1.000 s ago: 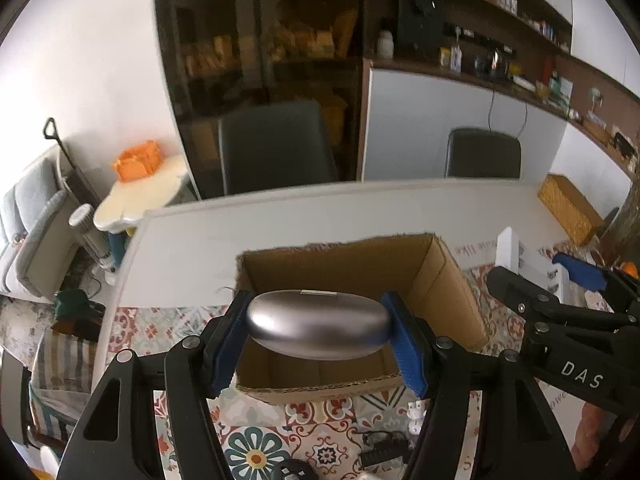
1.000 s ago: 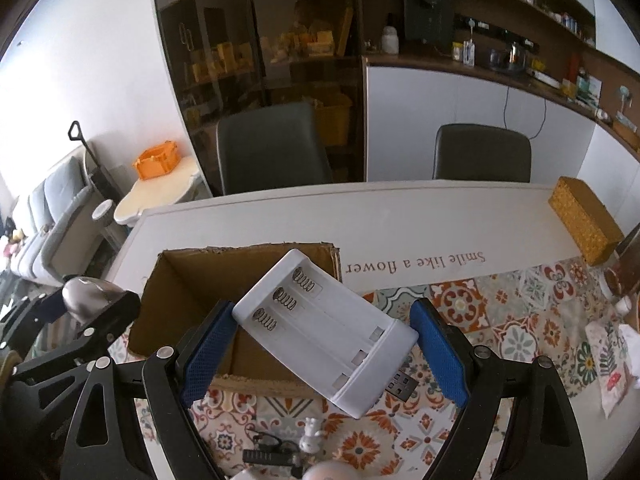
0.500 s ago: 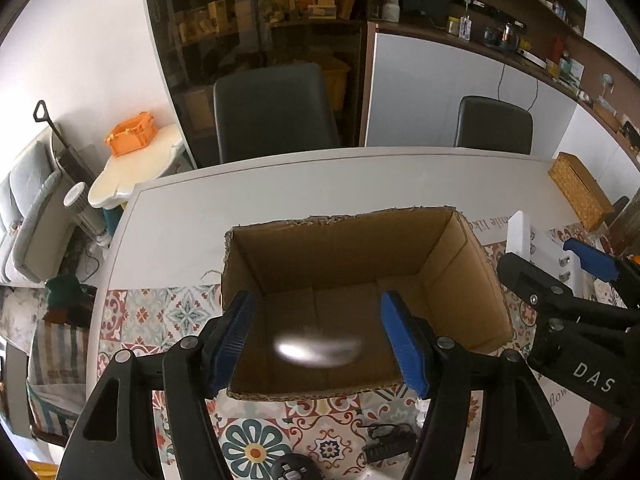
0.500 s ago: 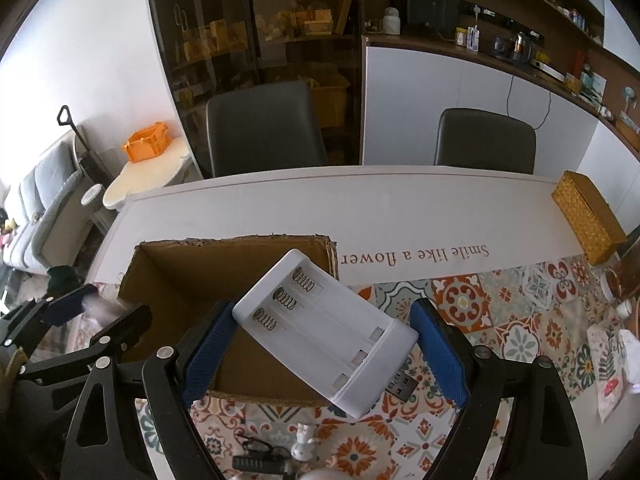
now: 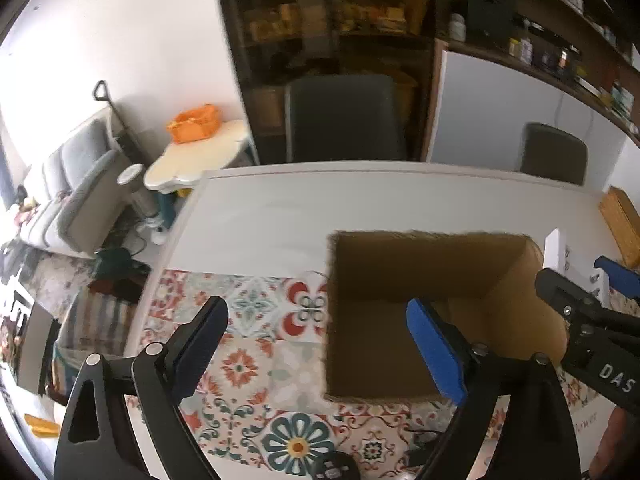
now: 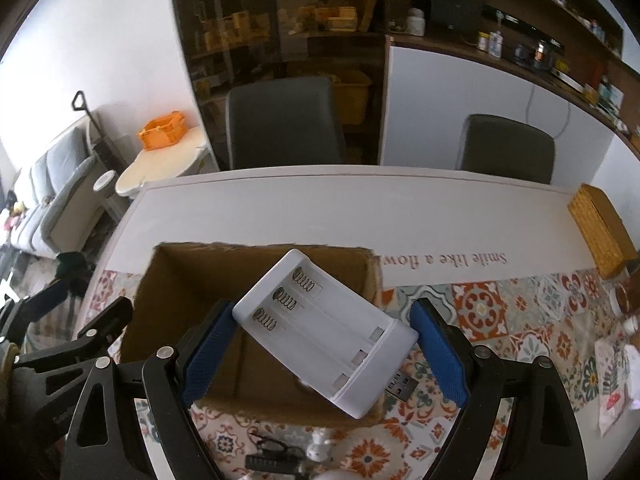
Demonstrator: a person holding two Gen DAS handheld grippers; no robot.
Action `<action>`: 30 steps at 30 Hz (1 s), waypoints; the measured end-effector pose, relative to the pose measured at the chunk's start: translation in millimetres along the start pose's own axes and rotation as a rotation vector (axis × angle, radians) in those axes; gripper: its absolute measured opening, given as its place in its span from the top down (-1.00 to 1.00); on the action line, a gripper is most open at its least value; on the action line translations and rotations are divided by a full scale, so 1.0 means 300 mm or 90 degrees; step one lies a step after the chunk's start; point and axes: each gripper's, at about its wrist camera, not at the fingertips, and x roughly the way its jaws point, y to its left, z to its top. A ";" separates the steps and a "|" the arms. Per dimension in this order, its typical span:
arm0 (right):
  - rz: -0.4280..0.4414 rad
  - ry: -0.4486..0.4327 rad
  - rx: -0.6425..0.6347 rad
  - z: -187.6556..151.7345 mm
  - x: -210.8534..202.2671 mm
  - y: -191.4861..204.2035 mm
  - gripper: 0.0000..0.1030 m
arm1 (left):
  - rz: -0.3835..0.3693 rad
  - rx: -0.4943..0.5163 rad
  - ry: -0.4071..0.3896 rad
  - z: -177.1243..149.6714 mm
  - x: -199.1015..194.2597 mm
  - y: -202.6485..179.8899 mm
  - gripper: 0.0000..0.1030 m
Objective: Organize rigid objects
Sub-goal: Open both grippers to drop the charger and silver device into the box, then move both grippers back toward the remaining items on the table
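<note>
My left gripper (image 5: 316,344) is empty, its jaws spread wide, having just been opening with nothing between them now. Under its right finger and ahead to the right sits the cardboard box (image 5: 424,280), open-topped; from this side I can see only bare cardboard floor inside it. The patterned table mat (image 5: 256,344) lies directly below the gap between my left fingers.

My right gripper (image 6: 324,348) grips the white battery charger (image 6: 324,332), held slantwise across the jaws with both blue pads pressed on its opposite corners, spring end pointing away from me, USB plug (image 6: 402,386) sticking out at the near right. The charger hangs over the near half of the box (image 6: 192,280), whose front wall is just below my fingers.

So the step in hand, as I judge it, is dropping the charger into the box. The next move calls for carrying my right hand a little forward so the whole charger, plug included, clears the near wall, then lowering and spreading the jaws. The slanted hold means it may tip as it goes. My left hand should swing off toward the small items (image 6: 280,452) just below my right gripper, at the near edge.
</note>
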 end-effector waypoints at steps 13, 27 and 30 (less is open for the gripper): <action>0.018 0.034 -0.060 0.009 0.106 0.140 -0.77 | 0.059 -0.026 -0.003 -0.032 0.014 0.107 -0.89; -0.010 0.016 -0.040 -0.025 0.017 0.114 -0.81 | 0.051 -0.026 -0.026 -0.080 -0.069 0.101 -0.89; -0.013 -0.001 -0.038 -0.048 -0.036 0.103 -0.81 | 0.048 -0.022 -0.034 -0.100 -0.104 0.094 -0.89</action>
